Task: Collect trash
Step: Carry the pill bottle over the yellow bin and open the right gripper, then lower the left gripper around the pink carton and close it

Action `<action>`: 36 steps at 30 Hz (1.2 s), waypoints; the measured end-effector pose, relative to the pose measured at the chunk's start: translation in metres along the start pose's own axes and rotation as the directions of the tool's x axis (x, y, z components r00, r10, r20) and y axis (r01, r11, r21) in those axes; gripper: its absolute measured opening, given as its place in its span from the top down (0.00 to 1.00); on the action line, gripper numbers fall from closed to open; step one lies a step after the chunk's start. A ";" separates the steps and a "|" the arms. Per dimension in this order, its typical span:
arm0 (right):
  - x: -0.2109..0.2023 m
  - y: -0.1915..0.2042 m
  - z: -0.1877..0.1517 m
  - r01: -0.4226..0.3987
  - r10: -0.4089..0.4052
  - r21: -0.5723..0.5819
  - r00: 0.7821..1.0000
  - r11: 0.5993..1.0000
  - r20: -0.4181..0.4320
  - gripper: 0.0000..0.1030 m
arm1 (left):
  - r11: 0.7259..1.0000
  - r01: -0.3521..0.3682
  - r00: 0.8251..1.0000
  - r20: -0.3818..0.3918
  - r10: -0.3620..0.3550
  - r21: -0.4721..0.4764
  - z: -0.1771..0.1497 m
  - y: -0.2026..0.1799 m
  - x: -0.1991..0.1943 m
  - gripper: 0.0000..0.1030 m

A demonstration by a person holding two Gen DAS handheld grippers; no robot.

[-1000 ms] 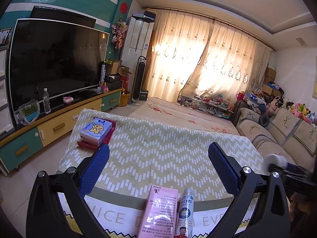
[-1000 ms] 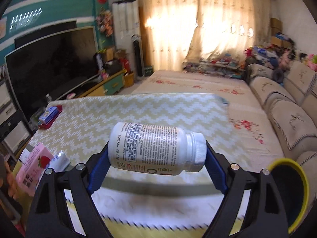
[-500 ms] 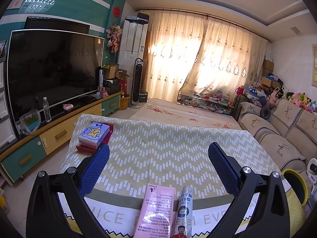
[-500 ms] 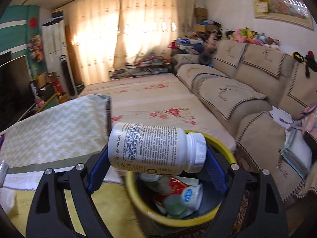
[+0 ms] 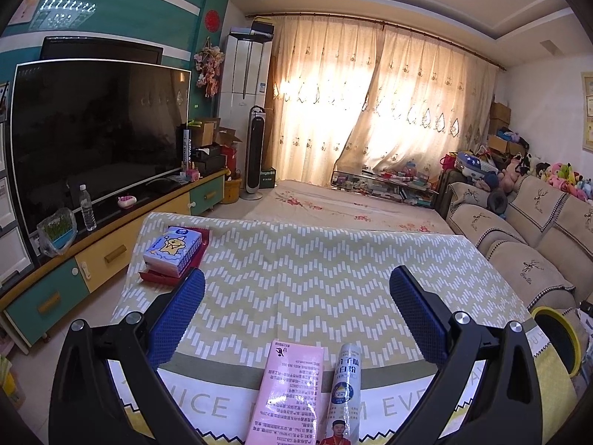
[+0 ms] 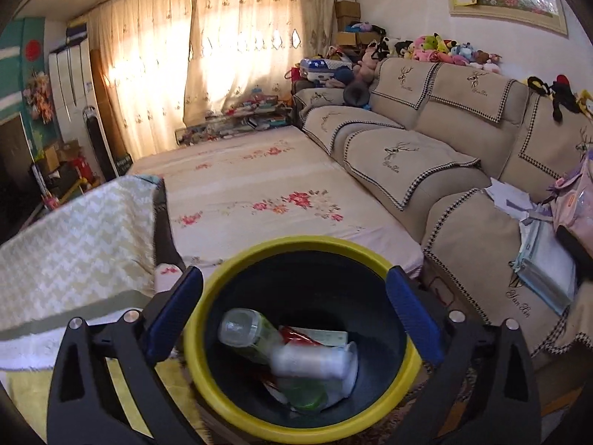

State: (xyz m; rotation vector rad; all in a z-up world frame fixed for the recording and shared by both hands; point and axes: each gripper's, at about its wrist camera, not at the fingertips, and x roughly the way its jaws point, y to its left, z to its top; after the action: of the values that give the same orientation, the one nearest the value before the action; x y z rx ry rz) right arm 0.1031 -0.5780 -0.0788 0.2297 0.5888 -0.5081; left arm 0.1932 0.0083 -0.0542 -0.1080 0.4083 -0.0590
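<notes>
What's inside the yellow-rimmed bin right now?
The bin holds a white pill bottle lying on its side, blurred, atop a clear bottle with a green label, a red wrapper and a pale carton. Whatever lies beneath that pile is covered.

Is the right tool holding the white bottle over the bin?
No: the right tool is open and empty, and the white bottle lies blurred inside the bin among other trash.

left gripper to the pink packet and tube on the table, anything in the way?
Nothing visible. The left gripper is open above the table, with the pink packet and tube lying side by side just below and between its fingers, and no other object between.
</notes>
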 end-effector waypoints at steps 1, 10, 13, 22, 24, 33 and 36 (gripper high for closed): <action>-0.009 0.008 0.001 -0.040 0.040 0.005 0.999 0.999 0.021 0.08 | 1.000 0.001 1.000 -0.001 -0.001 -0.001 0.000 0.000 0.000 0.05; -0.050 0.132 -0.030 -0.352 0.364 -0.175 0.930 0.919 0.041 0.09 | 1.000 -0.010 1.000 -0.007 0.011 0.020 0.000 -0.003 0.001 0.05; -0.049 0.149 -0.038 -0.383 0.393 -0.202 0.919 0.901 0.011 0.08 | 1.000 -0.006 1.000 -0.015 0.006 0.018 0.000 -0.002 0.001 0.05; -0.046 0.151 -0.036 -0.372 0.379 -0.174 0.925 0.912 0.009 0.08 | 0.998 0.037 0.992 -0.120 -0.030 0.056 -0.003 -0.001 -0.029 0.05; -0.045 0.152 -0.036 -0.374 0.380 -0.179 0.925 0.910 0.003 0.08 | 0.995 0.029 0.987 -0.159 -0.014 0.092 -0.010 0.000 -0.038 0.05; -0.044 0.159 -0.037 -0.373 0.381 -0.214 0.925 0.903 -0.005 0.08 | 0.986 0.055 0.935 -0.354 0.005 0.158 -0.059 0.013 -0.039 0.27; -0.044 0.159 -0.038 -0.374 0.382 -0.210 0.924 0.903 -0.004 0.08 | 0.985 0.083 0.918 -0.396 -0.018 0.149 -0.067 0.013 -0.031 0.33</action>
State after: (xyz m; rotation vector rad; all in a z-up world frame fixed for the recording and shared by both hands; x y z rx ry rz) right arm 0.1362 -0.4121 -0.0736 0.1305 0.5395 -0.0713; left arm 0.1382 0.0174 -0.1049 0.0582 0.8024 -0.1669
